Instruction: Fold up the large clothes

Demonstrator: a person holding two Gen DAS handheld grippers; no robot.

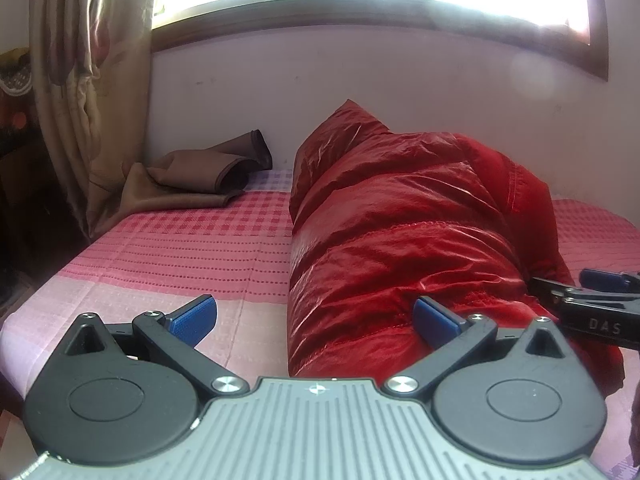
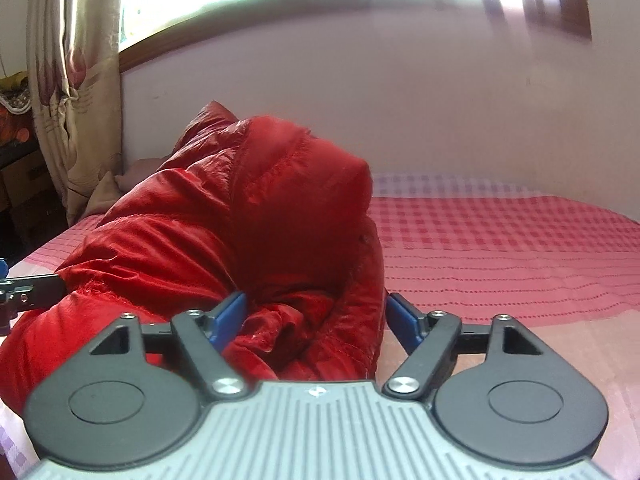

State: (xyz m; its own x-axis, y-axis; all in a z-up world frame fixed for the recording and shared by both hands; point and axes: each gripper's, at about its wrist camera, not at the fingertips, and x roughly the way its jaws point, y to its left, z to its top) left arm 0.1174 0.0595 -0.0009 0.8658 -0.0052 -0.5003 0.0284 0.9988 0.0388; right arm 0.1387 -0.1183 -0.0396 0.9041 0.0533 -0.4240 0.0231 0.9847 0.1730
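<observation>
A shiny red puffer jacket (image 1: 400, 220) lies bunched in a long roll on the pink checked bedspread (image 1: 180, 248). My left gripper (image 1: 316, 318) stands open at the roll's near left edge. Its right pad (image 1: 436, 320) rests against the fabric and its left pad (image 1: 196, 316) is over bare bedspread. My right gripper (image 2: 316, 318) is open around the near end of the jacket (image 2: 248, 208). Red fabric fills most of the gap, and the right pad (image 2: 404, 320) stands just beside the jacket's edge. Each gripper shows at the edge of the other's view: the right gripper (image 1: 592, 300), the left gripper (image 2: 16, 292).
A folded brown cloth (image 1: 200, 176) lies at the bed's back left corner by a beige curtain (image 1: 92, 80). A pale wall (image 1: 360, 80) under a bright window runs behind the bed. The bedspread (image 2: 520, 248) stretches out right of the jacket.
</observation>
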